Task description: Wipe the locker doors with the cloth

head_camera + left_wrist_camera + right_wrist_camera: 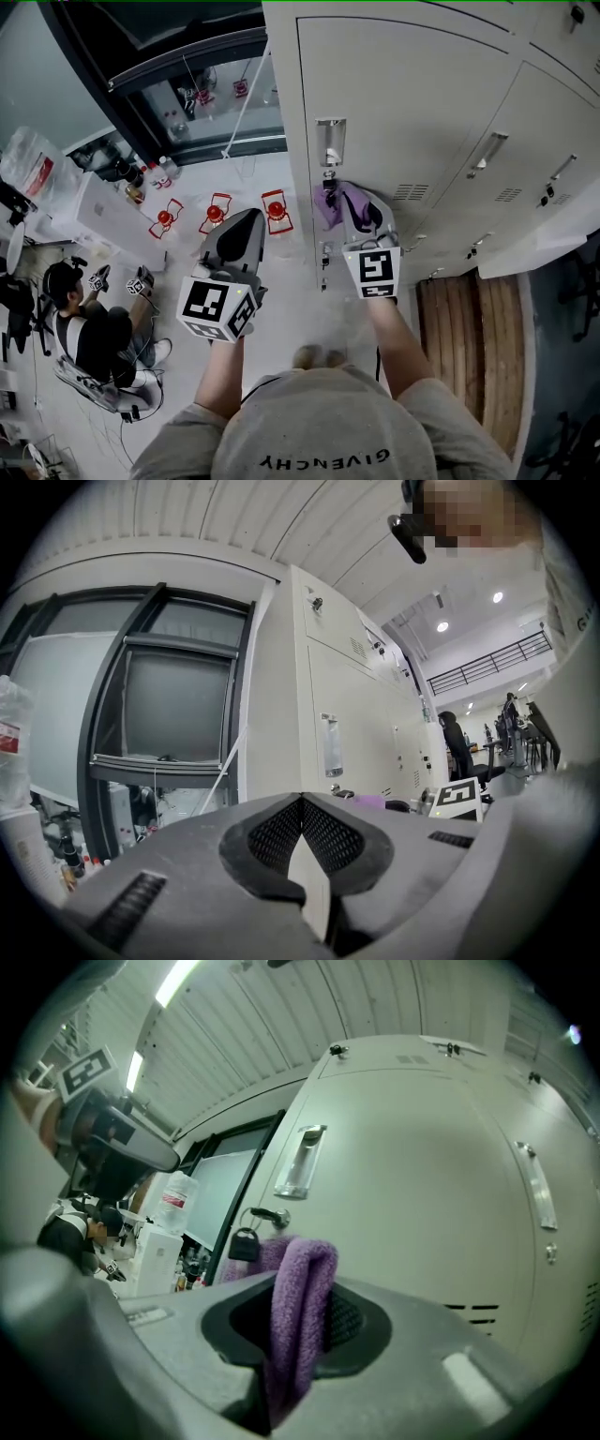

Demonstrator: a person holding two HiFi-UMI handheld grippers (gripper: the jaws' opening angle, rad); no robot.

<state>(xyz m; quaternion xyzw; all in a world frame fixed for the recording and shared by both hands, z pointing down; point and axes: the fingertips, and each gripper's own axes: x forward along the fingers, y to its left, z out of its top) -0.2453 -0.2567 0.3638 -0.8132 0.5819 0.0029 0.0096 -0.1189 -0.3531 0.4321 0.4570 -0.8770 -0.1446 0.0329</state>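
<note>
The only readable print is "GIVENCHY", seen upside down on the person's grey shirt [323, 459].

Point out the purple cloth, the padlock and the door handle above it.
purple cloth [302, 1288], right gripper view, on the fold standing between the jaws.
padlock [243, 1245], right gripper view, on its dark body.
door handle [301, 1161], right gripper view, on the middle of the metal pull.
</note>
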